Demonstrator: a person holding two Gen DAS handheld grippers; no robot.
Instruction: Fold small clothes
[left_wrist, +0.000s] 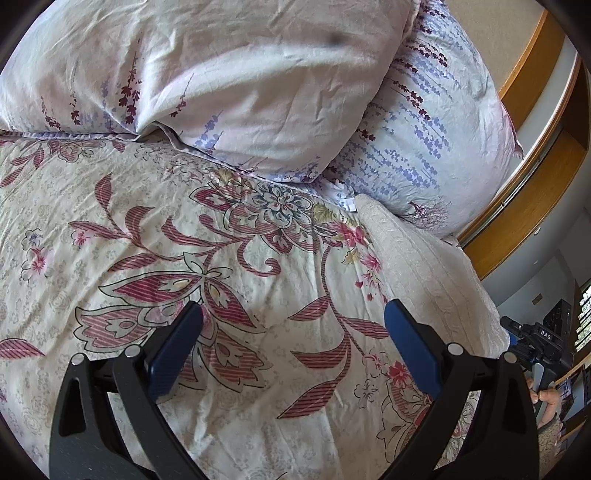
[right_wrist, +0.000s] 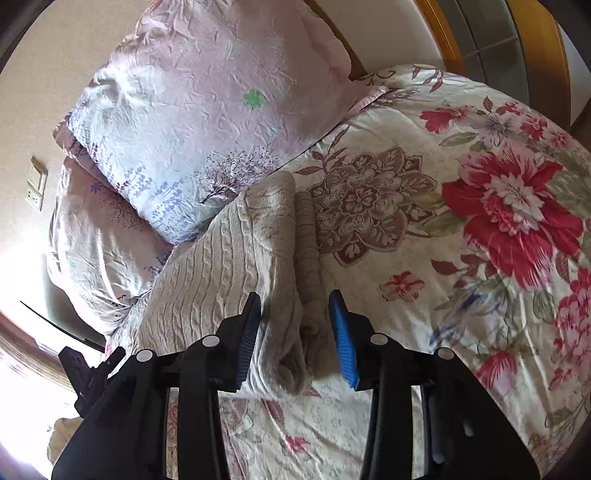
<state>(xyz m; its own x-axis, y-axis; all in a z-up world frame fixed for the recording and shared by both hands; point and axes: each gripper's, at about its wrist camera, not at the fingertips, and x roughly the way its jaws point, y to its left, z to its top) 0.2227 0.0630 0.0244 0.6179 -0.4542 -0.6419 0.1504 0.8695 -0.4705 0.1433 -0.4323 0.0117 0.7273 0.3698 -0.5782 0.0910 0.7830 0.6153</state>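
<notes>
A cream cable-knit sweater (right_wrist: 236, 258) lies folded on the floral bedspread (right_wrist: 424, 258), its far end by the pillows. In the left wrist view it shows as a pale strip (left_wrist: 424, 266) at the right. My right gripper (right_wrist: 297, 332) is open, its blue-padded jaws standing either side of the sweater's near folded edge, not closed on it. My left gripper (left_wrist: 293, 339) is open and empty over the bare bedspread (left_wrist: 184, 240), left of the sweater. The right gripper (left_wrist: 535, 343) and the hand holding it show at the far right of the left wrist view.
Two lilac-patterned pillows (left_wrist: 221, 74) (left_wrist: 424, 147) lie at the head of the bed, also in the right wrist view (right_wrist: 207, 110). A wooden bed frame (left_wrist: 532, 206) runs along the right side. A wall socket (right_wrist: 37, 184) is on the wall.
</notes>
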